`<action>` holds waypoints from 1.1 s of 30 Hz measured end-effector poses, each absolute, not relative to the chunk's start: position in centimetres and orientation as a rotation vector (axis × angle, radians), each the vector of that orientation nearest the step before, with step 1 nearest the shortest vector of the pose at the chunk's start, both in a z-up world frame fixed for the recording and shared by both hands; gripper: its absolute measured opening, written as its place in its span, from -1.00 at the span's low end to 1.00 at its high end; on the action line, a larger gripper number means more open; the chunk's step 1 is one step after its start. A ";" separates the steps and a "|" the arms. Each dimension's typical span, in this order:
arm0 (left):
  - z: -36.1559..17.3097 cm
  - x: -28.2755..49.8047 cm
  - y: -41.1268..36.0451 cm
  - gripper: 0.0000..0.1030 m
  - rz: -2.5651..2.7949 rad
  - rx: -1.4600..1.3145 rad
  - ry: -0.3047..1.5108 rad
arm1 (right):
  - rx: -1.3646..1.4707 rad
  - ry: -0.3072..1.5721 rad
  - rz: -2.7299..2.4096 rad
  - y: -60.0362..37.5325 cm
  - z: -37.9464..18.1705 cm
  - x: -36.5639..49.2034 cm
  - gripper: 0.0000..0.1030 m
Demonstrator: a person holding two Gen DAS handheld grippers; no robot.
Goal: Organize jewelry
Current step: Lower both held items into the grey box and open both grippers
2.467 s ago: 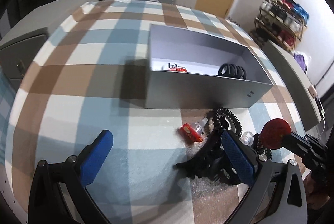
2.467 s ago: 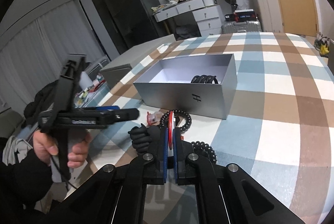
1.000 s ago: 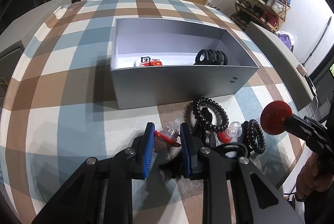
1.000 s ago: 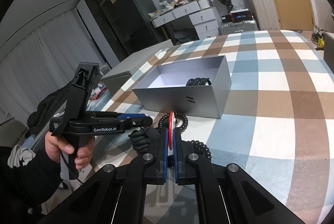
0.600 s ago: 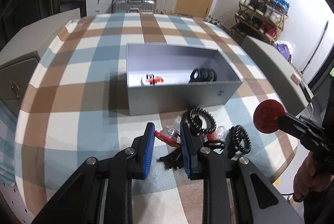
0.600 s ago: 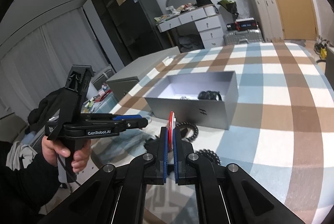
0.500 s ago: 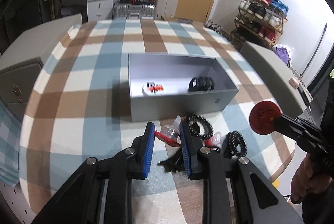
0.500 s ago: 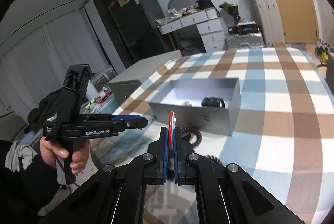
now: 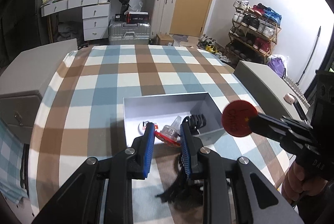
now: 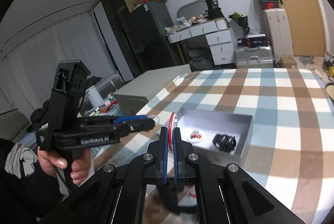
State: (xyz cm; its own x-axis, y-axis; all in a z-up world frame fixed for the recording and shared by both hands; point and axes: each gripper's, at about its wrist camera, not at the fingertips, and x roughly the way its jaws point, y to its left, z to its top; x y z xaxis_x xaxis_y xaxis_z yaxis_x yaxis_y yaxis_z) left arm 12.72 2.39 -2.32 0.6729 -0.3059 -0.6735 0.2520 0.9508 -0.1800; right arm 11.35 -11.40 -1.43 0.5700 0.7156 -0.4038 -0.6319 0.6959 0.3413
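My left gripper (image 9: 167,133) is shut on a red and clear plastic trinket (image 9: 168,133) and holds it high above the near wall of the grey open box (image 9: 165,98). In the box lie a black coil hair tie (image 9: 196,119) and a small white badge (image 9: 144,125). My right gripper (image 10: 171,134) is shut on a flat red round badge (image 10: 172,121), seen edge-on; it also shows in the left wrist view (image 9: 239,118) at the right, above the box's right end. The box (image 10: 246,130) sits below both grippers.
The checked tablecloth (image 9: 133,69) covers the table. A black hair clip (image 9: 177,184) lies on the cloth under the left gripper. Grey cabinets (image 9: 18,94) flank the table on both sides. A dresser and suitcases stand behind.
Both grippers have risen well above the table with their items. The left gripper shut on the trinket earlier and lifted it from the cloth toward the box.
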 end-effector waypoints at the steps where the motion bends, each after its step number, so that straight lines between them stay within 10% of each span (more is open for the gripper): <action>1: -2.4 13.0 2.2 -0.63 -0.318 -0.073 0.775 | 0.171 0.548 0.795 -11.4 -1.4 11.9 -0.92; 33: -6.6 18.9 -0.3 -0.63 -0.397 -0.094 0.924 | 0.154 0.710 0.697 -10.5 -6.2 20.7 -0.91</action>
